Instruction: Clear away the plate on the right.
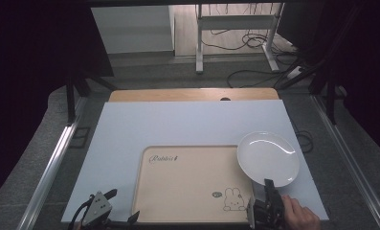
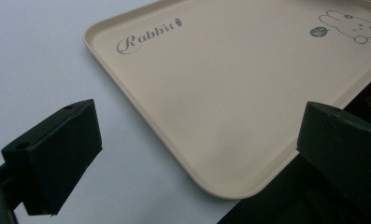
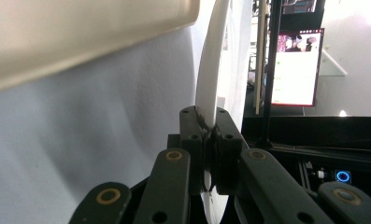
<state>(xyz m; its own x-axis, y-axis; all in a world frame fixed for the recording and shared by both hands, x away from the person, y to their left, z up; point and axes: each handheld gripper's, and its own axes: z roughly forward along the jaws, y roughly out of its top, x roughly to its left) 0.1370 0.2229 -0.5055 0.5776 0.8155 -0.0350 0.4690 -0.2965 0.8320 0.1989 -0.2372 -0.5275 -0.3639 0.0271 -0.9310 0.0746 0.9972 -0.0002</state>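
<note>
Item 1: white sheet (image 1: 178,124) covering most of a wooden table (image 1: 192,94), wood strip showing along the far edge. Item 2: beige tray (image 1: 187,184), rectangular w/ rounded corners, lying flat on the sheet at the near-centre; "Rabbit" script at its far-left corner, rabbit drawing (image 1: 233,198) at its near-right corner; in the left gripper view the tray (image 2: 230,88) runs diagonally, script top-left, near corner close to the sheet edge. Item 3: white plate (image 1: 268,158), round, glossy, at the tray's right side, its left part overlapping the tray's right rim, rest over the sheet; cannot tell from the high view whether it is lifted or resting. Item 4: right gripper (image 1: 266,189), near-right, held by a hand (image 1: 300,215); jaws closed tight on the plate's near rim; right gripper view confirms, the plate (image 3: 211,70) edge-on betw. the two jaws, tray rim at upper left. Item 5: left gripper (image 1: 123,208), near-left corner of the sheet, just beside the tray's near-left corner; jaws spread wide apart, nothing betw. them, tray visible thru the gap in its own view. Item 6: lit monitor (image 3: 295,70) in bkgd of the right gripper view. Item 7: metal table frame (image 1: 235,38) and loose cables (image 1: 254,43) on the floor beyond the table.
</note>
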